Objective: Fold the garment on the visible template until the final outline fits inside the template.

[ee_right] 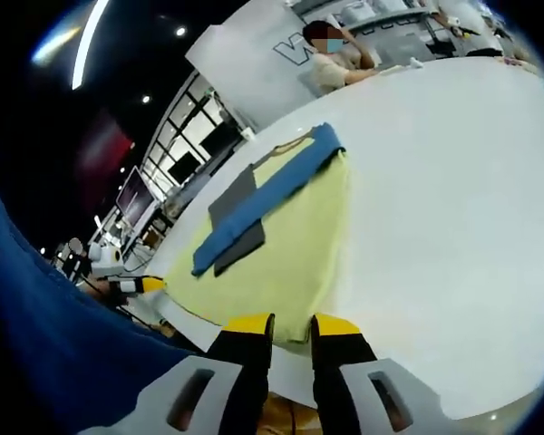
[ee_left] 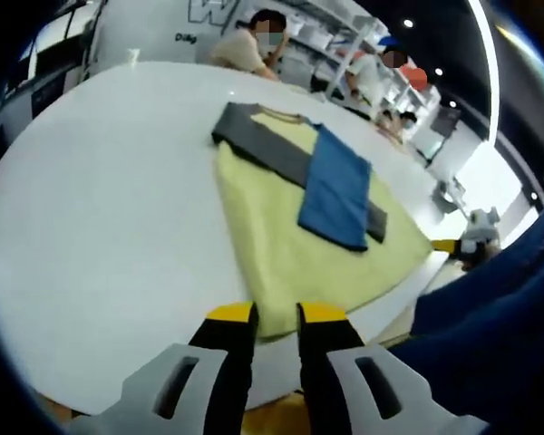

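Observation:
A pale yellow cloth (ee_left: 290,236) lies spread on the round white table (ee_left: 100,208). A dark grey band (ee_left: 263,140) runs across its far part, and a blue folded piece (ee_left: 337,186) lies over the band. My left gripper (ee_left: 278,313) hovers at the cloth's near edge, jaws a little apart with nothing between them. In the right gripper view the same yellow cloth (ee_right: 286,254), blue piece (ee_right: 263,195) and grey band (ee_right: 231,199) lie ahead. My right gripper (ee_right: 292,322) sits at the cloth's near corner, narrowly open and empty.
A blue sleeve (ee_left: 490,308) fills the lower right, and the right gripper (ee_left: 476,237) shows beyond it. The left gripper (ee_right: 131,285) shows at the table's left rim. People sit at the far side (ee_left: 254,45) (ee_right: 331,54). Shelving stands behind.

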### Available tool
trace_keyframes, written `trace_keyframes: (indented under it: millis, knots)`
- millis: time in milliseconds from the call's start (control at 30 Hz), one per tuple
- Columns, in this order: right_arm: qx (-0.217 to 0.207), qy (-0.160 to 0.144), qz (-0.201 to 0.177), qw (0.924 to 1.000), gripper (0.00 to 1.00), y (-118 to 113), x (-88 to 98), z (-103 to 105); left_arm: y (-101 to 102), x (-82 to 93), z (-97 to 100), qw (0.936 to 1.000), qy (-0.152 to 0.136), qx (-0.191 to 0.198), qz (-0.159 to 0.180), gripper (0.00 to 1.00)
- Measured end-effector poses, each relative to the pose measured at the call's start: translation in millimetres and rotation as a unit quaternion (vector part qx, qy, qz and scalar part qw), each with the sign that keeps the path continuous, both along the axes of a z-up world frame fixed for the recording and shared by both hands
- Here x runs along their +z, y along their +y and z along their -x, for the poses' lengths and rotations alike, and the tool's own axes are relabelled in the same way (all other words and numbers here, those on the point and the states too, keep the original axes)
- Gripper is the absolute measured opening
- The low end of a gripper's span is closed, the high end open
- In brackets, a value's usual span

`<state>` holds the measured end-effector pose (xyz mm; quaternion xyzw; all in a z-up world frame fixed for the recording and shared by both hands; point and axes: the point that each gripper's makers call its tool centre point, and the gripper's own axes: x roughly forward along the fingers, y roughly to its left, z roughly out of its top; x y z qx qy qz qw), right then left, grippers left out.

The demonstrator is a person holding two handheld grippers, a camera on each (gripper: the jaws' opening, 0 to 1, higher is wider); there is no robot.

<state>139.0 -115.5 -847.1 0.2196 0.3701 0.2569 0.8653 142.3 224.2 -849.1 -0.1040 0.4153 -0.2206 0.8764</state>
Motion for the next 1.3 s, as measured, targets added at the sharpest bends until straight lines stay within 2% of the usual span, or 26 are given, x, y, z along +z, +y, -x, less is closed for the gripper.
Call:
trace_keyframes:
  millis: [133,233,500,767,1300]
  knots:
    - [-0.021,0.007,-0.001,0.9998,0.03,-6,-5.5,-3,5,-1.1,-1.9,0.9998,-0.006,-0.004,-0.019,0.07]
    - [-0.025,0.008,0.000,0.9997,0.00,-6,-6.4,-5,5,-1.0,-2.9,0.9996,-0.008,-0.004,-0.025,0.05]
    - [-0.028,0.007,0.000,0.9996,0.00,-4,-6.3,-5,7,-2.1,-4.1,0.9991,-0.015,-0.006,-0.038,0.01]
    - [-0.038,0.006,-0.013,0.9992,0.00,-4,0.0,-3,9,1.3,-2.5,0.9993,-0.020,-0.002,-0.030,0.01]
    - [-0.040,0.020,-0.018,0.9988,0.00,-4,-1.1,10,4,0.4,13.3,0.9996,-0.012,-0.011,-0.022,0.01]
